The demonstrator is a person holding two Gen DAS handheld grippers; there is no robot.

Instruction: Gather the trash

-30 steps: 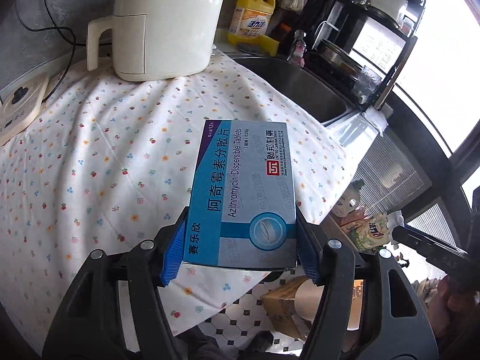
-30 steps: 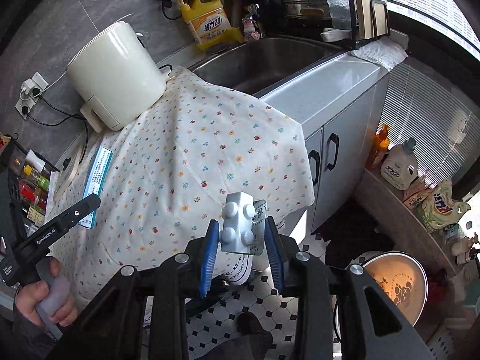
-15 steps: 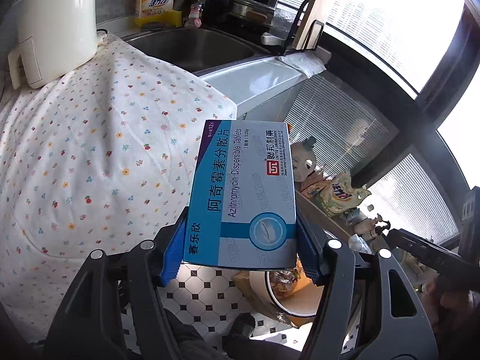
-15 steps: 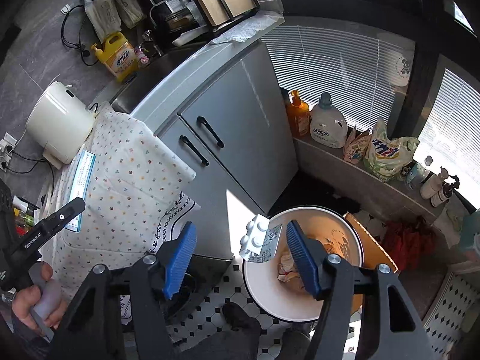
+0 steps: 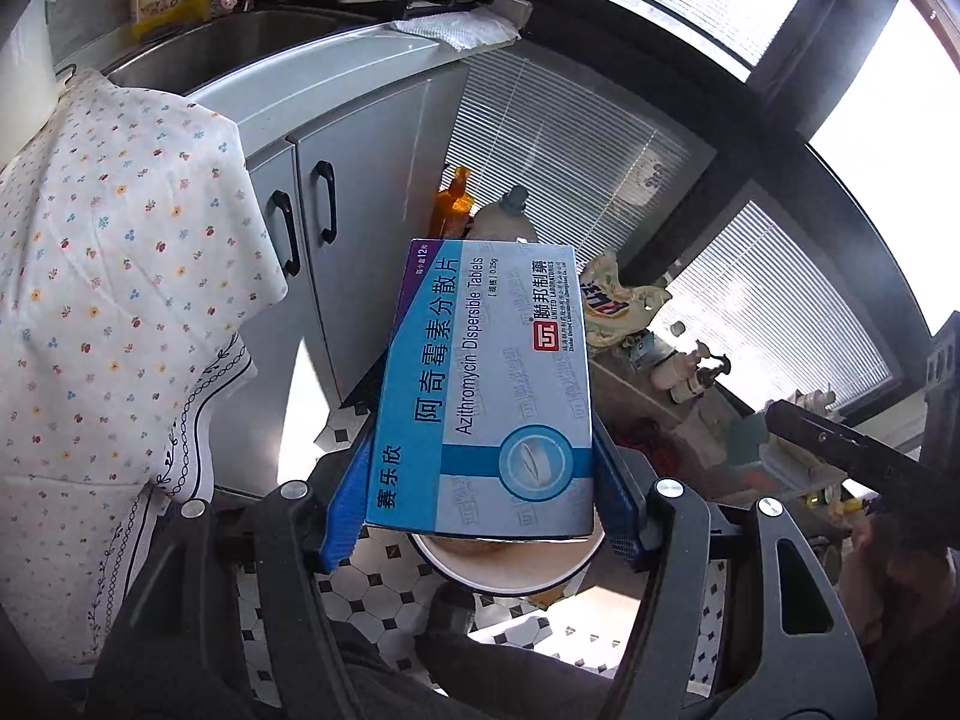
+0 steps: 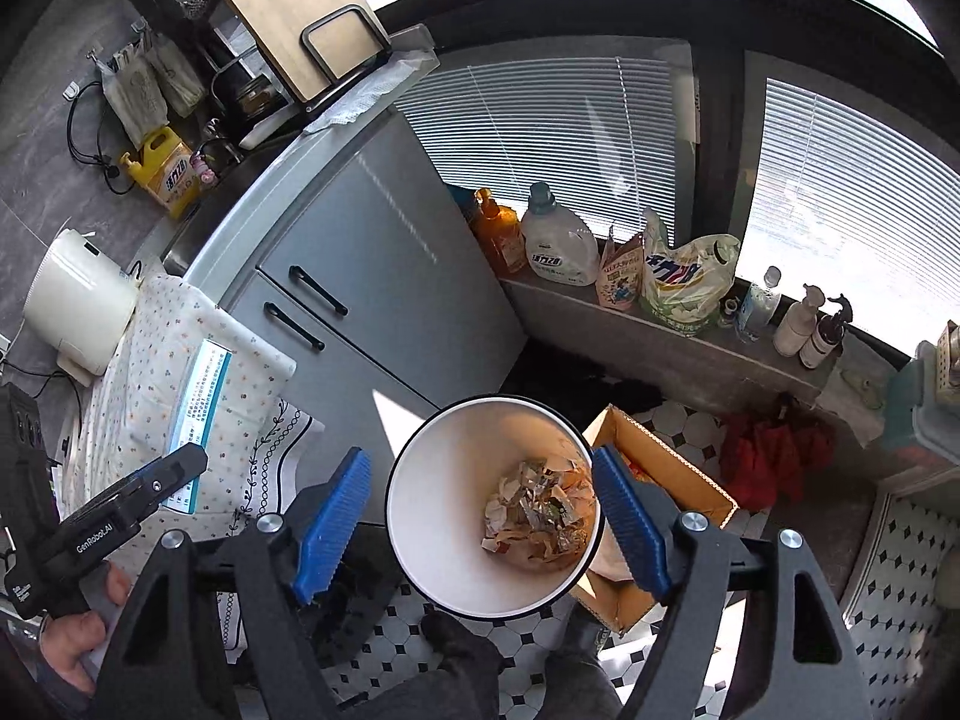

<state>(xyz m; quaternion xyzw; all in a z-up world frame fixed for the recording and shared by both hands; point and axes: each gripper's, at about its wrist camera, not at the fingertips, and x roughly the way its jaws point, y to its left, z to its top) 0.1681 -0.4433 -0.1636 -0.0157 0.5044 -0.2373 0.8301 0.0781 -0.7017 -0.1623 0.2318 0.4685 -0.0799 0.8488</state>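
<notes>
Below, left gripper jaws clamping medicine box, right gripper jaws opening, empty, over trash bin.

Your left gripper and right gripper match: black plastic frames with triangular cut-outs, silver round screw heads at the pivots, blue ribbed pads on the fingers. The left unit's black handle bears white "GenRobot.AI" lettering. Your hand is bare. Dark trousers, dark footwear below.
</notes>
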